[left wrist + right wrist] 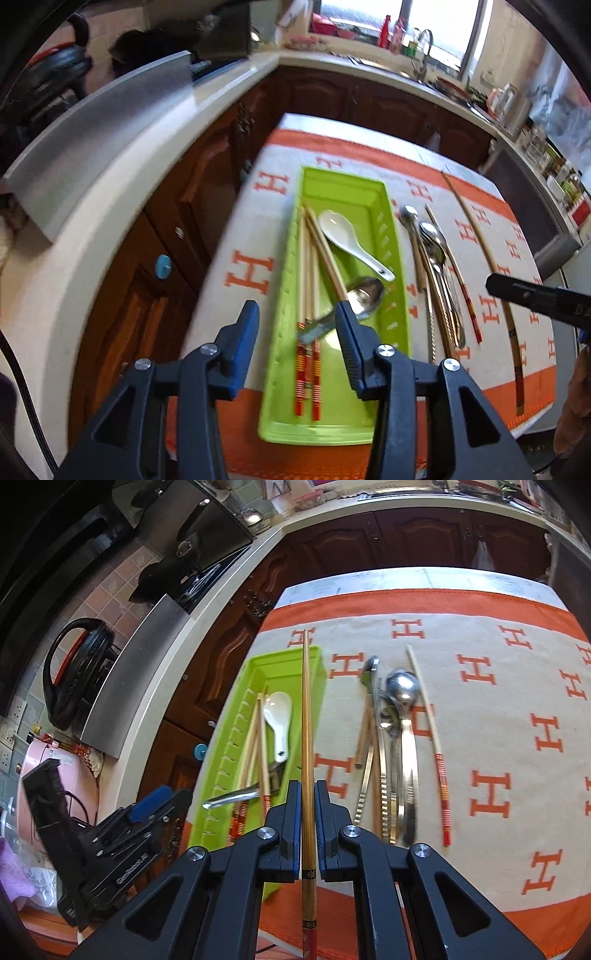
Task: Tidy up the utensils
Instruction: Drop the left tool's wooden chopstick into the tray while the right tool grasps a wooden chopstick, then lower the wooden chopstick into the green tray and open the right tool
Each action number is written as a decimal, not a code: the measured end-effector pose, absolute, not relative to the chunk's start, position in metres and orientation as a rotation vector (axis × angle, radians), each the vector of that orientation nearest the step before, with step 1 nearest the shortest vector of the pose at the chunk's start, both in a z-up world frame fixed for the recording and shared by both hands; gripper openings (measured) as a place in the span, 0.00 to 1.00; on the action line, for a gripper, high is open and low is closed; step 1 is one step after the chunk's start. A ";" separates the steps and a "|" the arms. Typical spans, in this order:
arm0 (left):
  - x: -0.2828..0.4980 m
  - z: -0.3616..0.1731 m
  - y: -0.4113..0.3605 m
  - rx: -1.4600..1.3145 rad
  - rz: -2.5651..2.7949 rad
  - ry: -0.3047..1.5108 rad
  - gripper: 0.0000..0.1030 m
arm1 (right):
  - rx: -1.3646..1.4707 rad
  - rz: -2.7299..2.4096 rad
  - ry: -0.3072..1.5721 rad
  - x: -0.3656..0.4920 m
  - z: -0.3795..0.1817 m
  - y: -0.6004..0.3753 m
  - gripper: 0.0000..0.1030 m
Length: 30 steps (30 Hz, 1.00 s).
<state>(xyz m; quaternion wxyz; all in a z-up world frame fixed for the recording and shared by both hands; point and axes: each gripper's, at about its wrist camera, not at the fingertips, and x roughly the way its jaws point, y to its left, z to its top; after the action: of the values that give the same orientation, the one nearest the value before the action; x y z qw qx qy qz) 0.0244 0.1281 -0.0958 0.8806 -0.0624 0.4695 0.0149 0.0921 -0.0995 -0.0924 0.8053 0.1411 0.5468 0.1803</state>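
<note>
The left gripper [297,315] stands partly open over the near end of the green tray [275,406], pads pressing nothing. The tray holds red-banded chopsticks [306,280], a metal spoon [364,295] and, toward 12 o'clock, a white ceramic spoon [347,236]. The right gripper [306,794] is clamped on 1 brown chopstick [306,709]. At its 1 o'clock, loose metal spoons [404,738] lie on the orange-lettered cloth [498,701], beside a red-tipped chopstick [430,731].

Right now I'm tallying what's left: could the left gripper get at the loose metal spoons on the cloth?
Probably yes: left gripper is open and empty over the green tray; the metal spoons lie uncovered beside it.
</note>
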 end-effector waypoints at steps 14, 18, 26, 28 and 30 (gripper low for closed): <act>0.028 -0.102 0.180 -0.190 0.166 0.948 0.40 | 0.253 0.393 1.269 0.134 -0.139 -0.005 0.06; 0.030 -0.110 0.184 -0.204 0.163 0.958 0.40 | 0.261 0.358 1.312 0.153 -0.158 0.010 0.06; 0.033 -0.118 0.188 -0.218 0.167 0.975 0.40 | 0.296 0.329 1.355 0.171 -0.179 0.017 0.17; 0.033 -0.119 0.189 -0.223 0.166 0.978 0.41 | 0.291 0.342 1.348 0.169 -0.176 0.015 0.17; 0.033 -0.120 0.187 -0.224 0.160 0.980 0.41 | 0.284 0.354 1.337 0.164 -0.171 0.012 0.17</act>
<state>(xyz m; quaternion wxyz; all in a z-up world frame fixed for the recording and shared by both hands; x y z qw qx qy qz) 0.0333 0.1872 -0.1197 0.8733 -0.1072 0.4690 0.0765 0.1641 0.0116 -0.1710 0.7609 0.1307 0.6144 0.1626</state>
